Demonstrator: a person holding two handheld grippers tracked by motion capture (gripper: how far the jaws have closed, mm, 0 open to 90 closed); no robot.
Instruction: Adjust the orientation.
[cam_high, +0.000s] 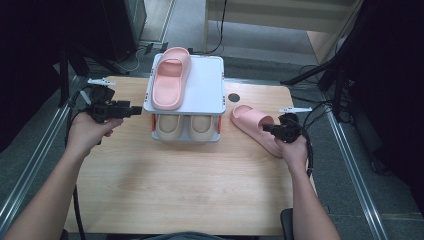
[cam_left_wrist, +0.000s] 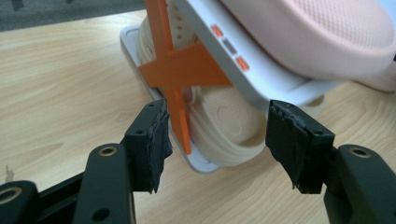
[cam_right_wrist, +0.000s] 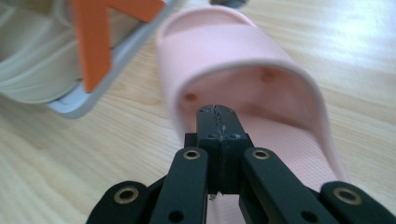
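A white two-shelf rack (cam_high: 207, 82) stands at the back middle of the wooden table. One pink slipper (cam_high: 171, 77) lies on its top shelf, and a beige pair (cam_high: 185, 126) sits on the lower shelf. A second pink slipper (cam_high: 252, 122) lies on the table to the right of the rack. My right gripper (cam_high: 267, 128) is shut with nothing between the pads, its tip (cam_right_wrist: 217, 114) at the mouth of that slipper's strap (cam_right_wrist: 233, 42). My left gripper (cam_high: 131, 110) hovers open left of the rack. Its jaws (cam_left_wrist: 219, 112) frame the rack's orange cross brace (cam_left_wrist: 180, 70) and a beige slipper (cam_left_wrist: 229, 121).
A round black grommet (cam_high: 233, 97) sits in the table behind the loose slipper. Bare wood (cam_high: 185, 190) stretches in front of the rack. Metal rails (cam_high: 352, 170) run along both sides of the table, and dark stands (cam_high: 330, 70) rise at the back corners.
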